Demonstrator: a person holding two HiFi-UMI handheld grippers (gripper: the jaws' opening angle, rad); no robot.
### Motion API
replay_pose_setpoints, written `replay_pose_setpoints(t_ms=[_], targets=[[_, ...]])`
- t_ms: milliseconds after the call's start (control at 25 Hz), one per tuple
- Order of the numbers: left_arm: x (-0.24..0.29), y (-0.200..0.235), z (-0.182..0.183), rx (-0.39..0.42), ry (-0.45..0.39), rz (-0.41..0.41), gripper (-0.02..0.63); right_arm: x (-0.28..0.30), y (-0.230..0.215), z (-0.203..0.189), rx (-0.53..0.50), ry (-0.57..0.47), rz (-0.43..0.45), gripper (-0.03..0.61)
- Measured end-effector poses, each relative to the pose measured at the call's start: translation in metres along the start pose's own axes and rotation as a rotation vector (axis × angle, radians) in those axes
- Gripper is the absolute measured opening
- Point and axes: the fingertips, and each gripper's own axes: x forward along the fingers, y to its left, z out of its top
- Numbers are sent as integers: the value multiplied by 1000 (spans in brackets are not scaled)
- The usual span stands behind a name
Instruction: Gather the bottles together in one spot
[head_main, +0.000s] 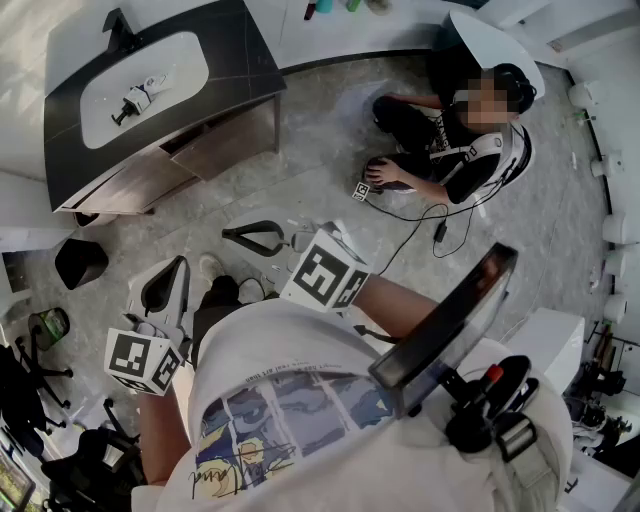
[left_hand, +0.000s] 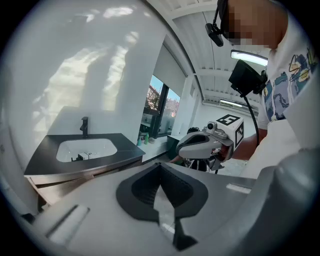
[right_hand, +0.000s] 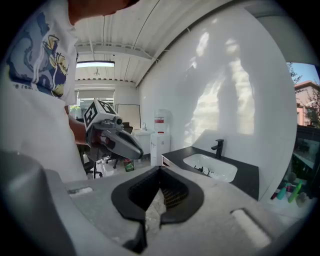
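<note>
Both shut: L gripper (left_hand: 160, 166), R gripper (right_hand: 160, 170), off counter (head_main: 238, 55).

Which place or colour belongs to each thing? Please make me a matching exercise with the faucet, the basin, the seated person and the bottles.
1 faucet
2 basin
3 seated person
4 bottles

A on the floor
B on the white ledge
C black
D white, set in the dark counter

Pairs: 1-C, 2-D, 3-A, 4-B
</note>
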Motion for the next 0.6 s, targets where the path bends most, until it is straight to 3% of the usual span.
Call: replay_pose_setpoints(t_ms=[360,600], targets=[[4,34,11,-12,5,-4,2,28,-15,8,1,16,-2,2],[14,53,25,4,-4,-52,3,47,-25,17,20,34,35,2]])
